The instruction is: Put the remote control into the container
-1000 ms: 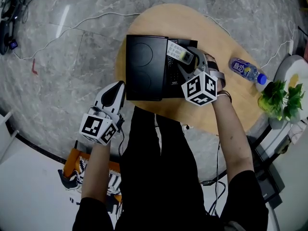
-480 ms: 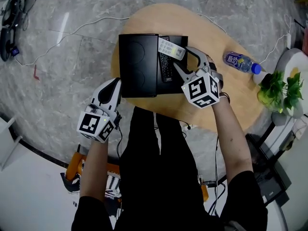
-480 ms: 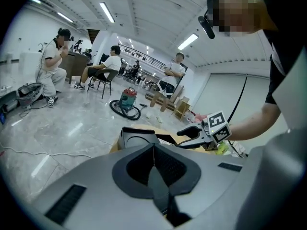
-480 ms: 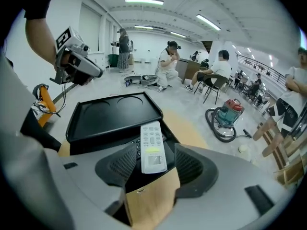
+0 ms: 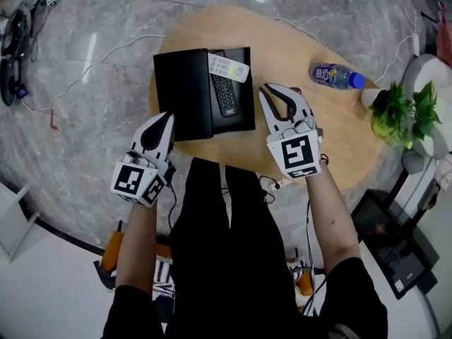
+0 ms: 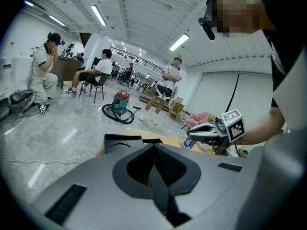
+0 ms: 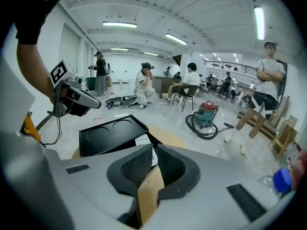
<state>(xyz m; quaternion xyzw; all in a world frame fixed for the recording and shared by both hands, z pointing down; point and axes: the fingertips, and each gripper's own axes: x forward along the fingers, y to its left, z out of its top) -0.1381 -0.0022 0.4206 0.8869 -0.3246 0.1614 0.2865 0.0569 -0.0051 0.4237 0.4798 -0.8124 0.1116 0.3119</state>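
A black container [image 5: 244, 115] lies on the round wooden table [image 5: 332, 136], its lid part [image 5: 182, 94] to the left. In its open half lie a black remote [image 5: 224, 92] and, across the far end, a white remote [image 5: 228, 67]. My right gripper [image 5: 277, 92] hovers over the table just right of the container; its jaws are closing with nothing between them. In the right gripper view only bare wood shows in the narrow gap of the gripper [image 7: 146, 164], with the white remote [image 7: 143, 140] ahead. My left gripper [image 5: 162, 119] is shut and empty, off the table's left front edge.
A water bottle [image 5: 335, 75] lies at the table's far right, and a potted plant [image 5: 402, 111] stands beyond it. White cables [image 5: 106, 44] run over the marble floor. Several people and a vacuum cleaner [image 7: 206, 116] are across the room.
The right gripper let go of the white remote over the container and drew back toward the person. The remote now rests in the container. The left gripper stayed shut.
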